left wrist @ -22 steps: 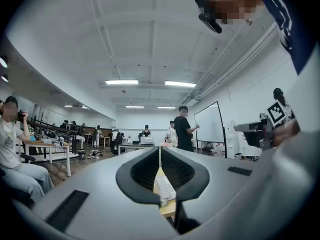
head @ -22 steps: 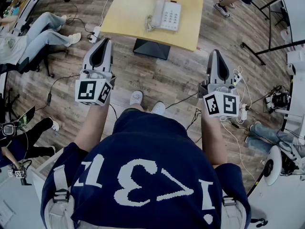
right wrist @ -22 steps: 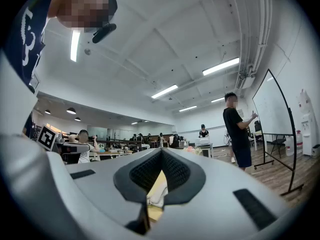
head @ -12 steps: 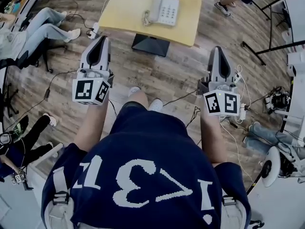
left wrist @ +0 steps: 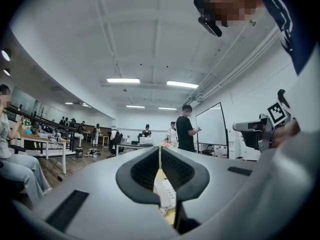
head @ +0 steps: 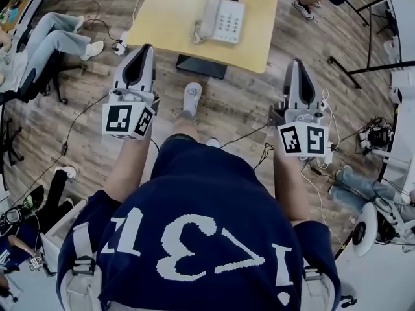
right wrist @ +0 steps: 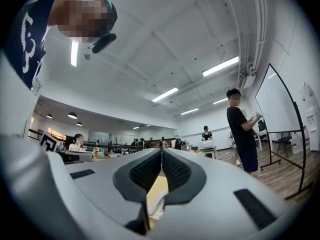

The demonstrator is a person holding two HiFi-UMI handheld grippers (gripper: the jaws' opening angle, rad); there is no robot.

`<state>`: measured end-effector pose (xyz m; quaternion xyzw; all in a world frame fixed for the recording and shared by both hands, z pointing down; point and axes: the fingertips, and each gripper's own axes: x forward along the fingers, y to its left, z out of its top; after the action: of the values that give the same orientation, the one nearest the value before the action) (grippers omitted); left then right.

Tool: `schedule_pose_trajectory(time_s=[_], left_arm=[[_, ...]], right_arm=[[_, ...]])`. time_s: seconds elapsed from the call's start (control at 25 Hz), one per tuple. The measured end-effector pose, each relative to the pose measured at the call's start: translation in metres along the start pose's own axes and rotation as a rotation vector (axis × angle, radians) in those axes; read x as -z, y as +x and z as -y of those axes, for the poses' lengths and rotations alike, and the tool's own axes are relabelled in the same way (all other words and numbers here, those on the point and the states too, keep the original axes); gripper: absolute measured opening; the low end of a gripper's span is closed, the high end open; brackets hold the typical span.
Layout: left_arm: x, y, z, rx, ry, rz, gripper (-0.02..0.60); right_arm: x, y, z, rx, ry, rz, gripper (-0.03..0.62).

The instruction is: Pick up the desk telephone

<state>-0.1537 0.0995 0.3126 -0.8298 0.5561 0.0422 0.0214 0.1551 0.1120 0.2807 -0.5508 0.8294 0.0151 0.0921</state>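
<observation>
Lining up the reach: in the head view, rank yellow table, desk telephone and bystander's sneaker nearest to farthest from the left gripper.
1. Yellow table, its near edge just ahead of the left gripper.
2. Desk telephone, on the table, ahead and right.
3. Bystander's sneaker, on the floor past the table's right side.

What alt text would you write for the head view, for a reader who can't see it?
Seen from above, a person in a dark numbered shirt holds the left gripper and right gripper, both shut and empty, short of a yellow table bearing a white desk telephone.
</observation>
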Motion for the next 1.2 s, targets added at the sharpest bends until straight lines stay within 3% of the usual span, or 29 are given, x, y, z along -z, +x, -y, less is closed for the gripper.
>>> schedule_pose_trajectory(time_s=[0.16, 0.32, 0.56, 0.72, 1.2], left_arm=[[0.001, 0.073, -0.029, 0.042, -0.026, 0.030, 0.026], [-0.014, 0.152, -0.063, 0.106, 0.002, 0.079, 0.026], [-0.008, 0.234, -0.104, 0.164, 0.009, 0.065, 0.026], [0.005, 0.265, -0.115, 0.183, -0.021, 0.043, 0.026], [0.018, 0.300, -0.107, 0.153, -0.089, -0.009, 0.026]], right_arm=[[0.000, 0.059, 0.025, 0.035, -0.048, 0.006, 0.028], [-0.005, 0.130, 0.043, 0.070, -0.065, 0.020, 0.028], [0.004, 0.194, 0.062, 0.115, -0.062, 0.030, 0.028], [0.019, 0.223, 0.066, 0.057, 0.085, 0.042, 0.028], [0.031, 0.277, 0.096, -0.032, 0.161, 0.007, 0.028]])
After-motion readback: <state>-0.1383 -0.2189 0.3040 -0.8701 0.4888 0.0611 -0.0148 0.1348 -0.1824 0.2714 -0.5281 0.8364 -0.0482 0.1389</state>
